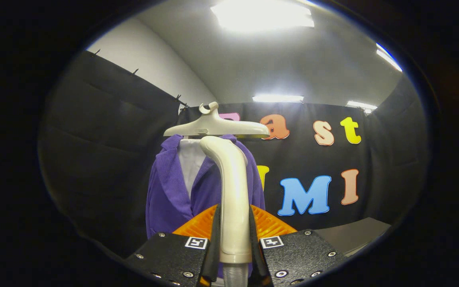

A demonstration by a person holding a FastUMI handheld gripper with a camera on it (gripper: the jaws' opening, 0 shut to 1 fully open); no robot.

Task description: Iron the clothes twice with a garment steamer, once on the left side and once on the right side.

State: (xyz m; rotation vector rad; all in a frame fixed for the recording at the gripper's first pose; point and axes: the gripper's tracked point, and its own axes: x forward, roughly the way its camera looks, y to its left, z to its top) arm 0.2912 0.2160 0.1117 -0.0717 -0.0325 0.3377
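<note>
While gripped low on its handle, steamer wand [232, 191] stands upright at lower centre of the frame, curved head bending toward upper left and ending just under the hanger [217, 126]. Gripper [233, 243] closed narrow, both fingers [215, 239] pressing the pale handle from either side; firm hold by the look of it, handle running straight up between them. Clear hose collar visible below the handle, bottom centre. Purple garment [171, 191] with white inner shirt [189, 163] hanging left of centre, directly behind and beyond the wand, draped from the pale hanger at upper centre. Contact between head and fabric: cannot tell, since the nozzle face points away from camera. Small grey surface [353, 235] at lower right, well apart from the garment. Step judged: wand in hand and raised near the collar, start of a pass rather than the end; which of the two sides is in hand cannot be read off. Head sits nearer the right lapel as pictured, over the shirt opening. Next move calls for bringing the head against one front panel near the shoulder, then a slow straight draw downward, keeping the wand upright and the hose free. Risk: snagging the lapel edge or swinging the garment on its hanger.
</note>
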